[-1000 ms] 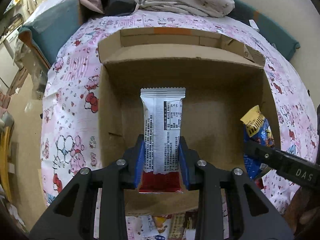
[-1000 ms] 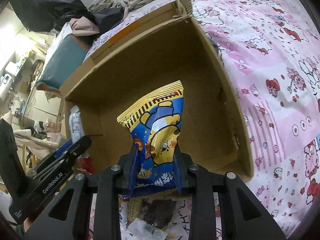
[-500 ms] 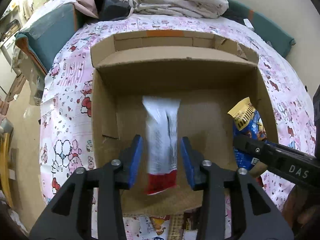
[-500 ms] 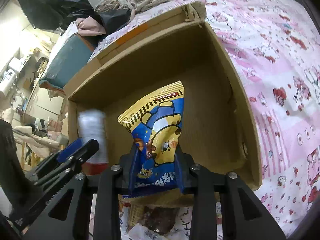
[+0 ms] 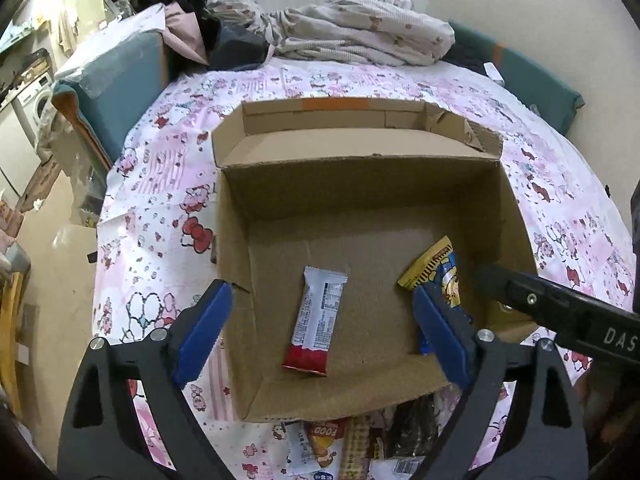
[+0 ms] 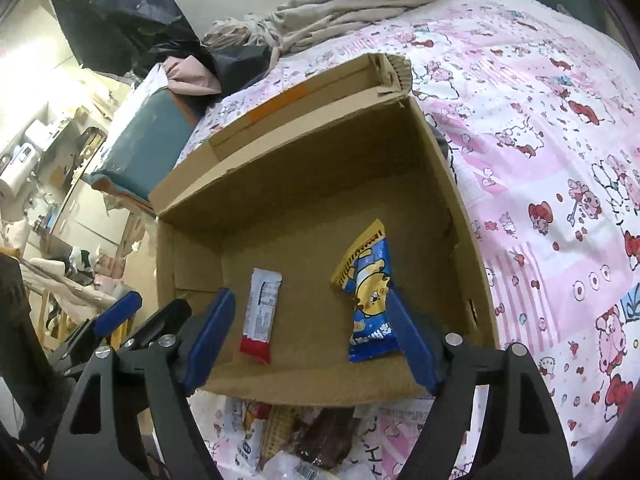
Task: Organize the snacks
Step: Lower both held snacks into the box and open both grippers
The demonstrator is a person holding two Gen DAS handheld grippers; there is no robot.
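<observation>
An open cardboard box point(image 5: 232, 216) point(image 6: 460, 216) lies on a bed with a pink cartoon sheet. A white bar with a red end point(image 5: 316, 320) point(image 6: 262, 316) lies flat on the box floor. A blue and yellow snack bag point(image 5: 442, 276) point(image 6: 368, 292) lies to its right in the box. My left gripper point(image 5: 320, 336) is open wide above the box's near edge, empty. My right gripper point(image 6: 308, 340) is open wide too, empty, with the bag by its right finger.
Several loose snack packets point(image 5: 360, 448) point(image 6: 296, 440) lie on the sheet just in front of the box. Bunched bedding point(image 5: 360, 36) and a teal cushion point(image 5: 116, 80) sit beyond the box. The bed's left edge drops to the floor point(image 5: 52, 240).
Both grippers have opened wide and pulled back. The white bar dropped from the left gripper and the blue bag from the right; both now lie on the box floor.
</observation>
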